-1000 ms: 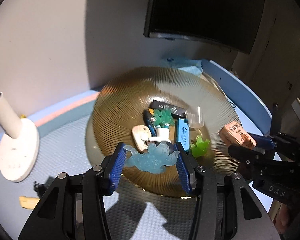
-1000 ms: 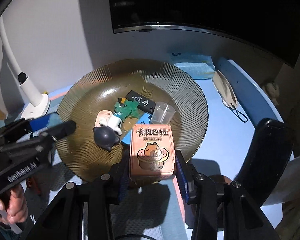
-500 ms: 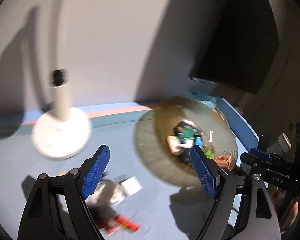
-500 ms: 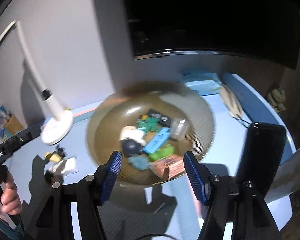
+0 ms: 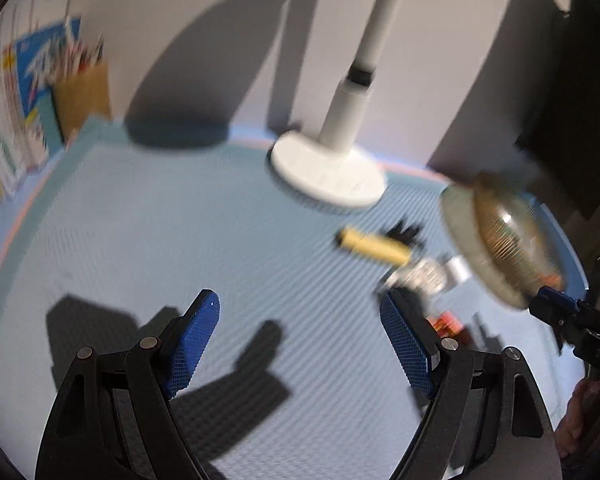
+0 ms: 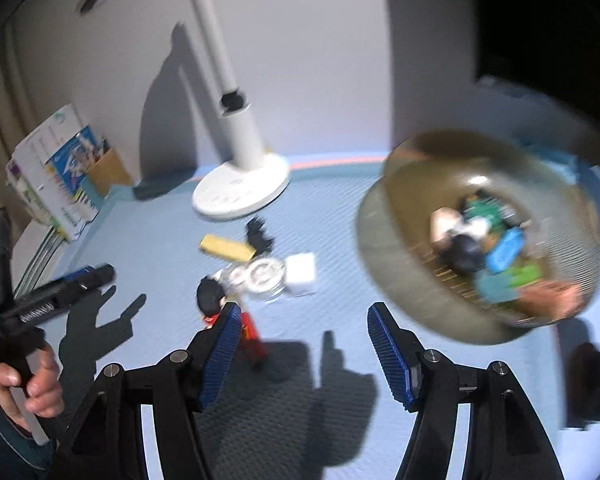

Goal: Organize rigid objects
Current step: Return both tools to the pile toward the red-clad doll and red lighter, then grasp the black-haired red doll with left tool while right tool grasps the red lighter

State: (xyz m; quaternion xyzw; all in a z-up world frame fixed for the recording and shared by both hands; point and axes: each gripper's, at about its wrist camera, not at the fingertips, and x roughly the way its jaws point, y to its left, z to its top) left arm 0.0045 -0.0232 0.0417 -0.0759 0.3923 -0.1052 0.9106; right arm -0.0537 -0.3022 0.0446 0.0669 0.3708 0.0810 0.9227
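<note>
My left gripper (image 5: 300, 308) is open above bare blue mat, nothing between its blue pads. My right gripper (image 6: 304, 316) is open too and holds nothing. Just left of it lies a small figure with black hair and red clothes (image 6: 216, 304), partly behind its left finger. Farther on are a yellow block (image 6: 228, 248), a clear round piece (image 6: 260, 276), a white cube (image 6: 302, 274) and a small black piece (image 6: 260, 234). The amber ribbed bowl (image 6: 380, 248) at right holds several toys, among them a blue stick (image 6: 504, 252) and an orange box (image 6: 552, 300). In the left wrist view, the yellow block (image 5: 374, 246) and the bowl (image 5: 460, 232) are to the right.
A white lamp base (image 6: 240, 192) with its pole stands at the back by the wall. Books and a cardboard box (image 6: 56, 172) lean at the far left edge. A person's hand (image 6: 24, 380) holds the left gripper. A dark object (image 6: 592, 380) lies at the right.
Both grippers let go of their loads, the blue translucent figure and the orange box, which now lie in the bowl. Both jaws opened and both views swung left towards the loose pieces.
</note>
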